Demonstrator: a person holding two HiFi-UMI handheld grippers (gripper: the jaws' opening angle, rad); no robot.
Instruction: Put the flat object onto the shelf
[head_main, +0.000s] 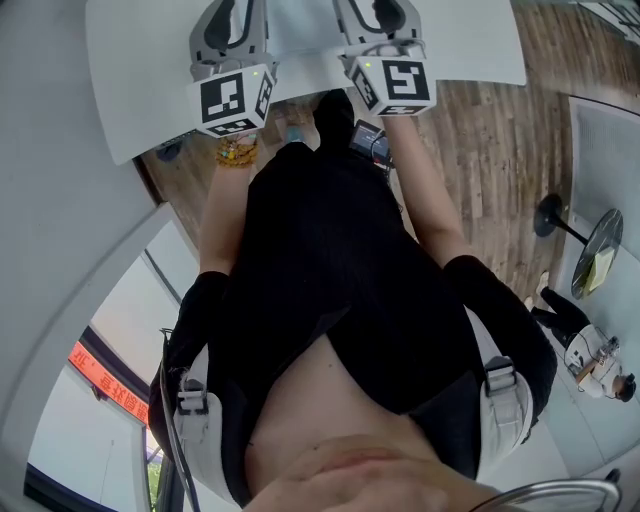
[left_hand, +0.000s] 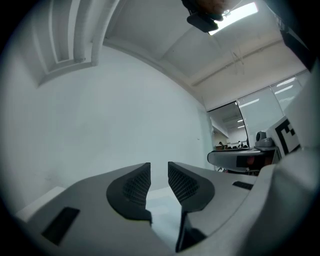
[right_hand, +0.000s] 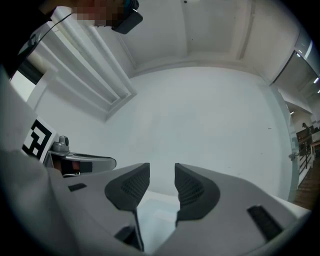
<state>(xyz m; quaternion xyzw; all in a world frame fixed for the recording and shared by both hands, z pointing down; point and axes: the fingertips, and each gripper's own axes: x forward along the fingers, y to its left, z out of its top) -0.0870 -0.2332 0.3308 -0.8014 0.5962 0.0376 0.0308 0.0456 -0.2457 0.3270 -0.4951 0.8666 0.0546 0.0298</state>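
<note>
No flat object and no shelf shows in any view. In the left gripper view my left gripper (left_hand: 159, 172) faces a bare white wall, its jaws a narrow gap apart with nothing between them. My right gripper (right_hand: 162, 175) faces the same white wall, also with a gap and nothing held. In the head view both are held side by side at the top, seen by the left marker cube (head_main: 235, 100) and the right marker cube (head_main: 392, 84), in front of a white table (head_main: 140, 70). Their fingertips are hidden there.
The person's black-clad body (head_main: 340, 290) fills the middle of the head view. Wooden floor (head_main: 480, 150) lies to the right, with a small round table (head_main: 600, 250) and a person (head_main: 590, 350) farther off. A glass partition (left_hand: 260, 115) stands at the right.
</note>
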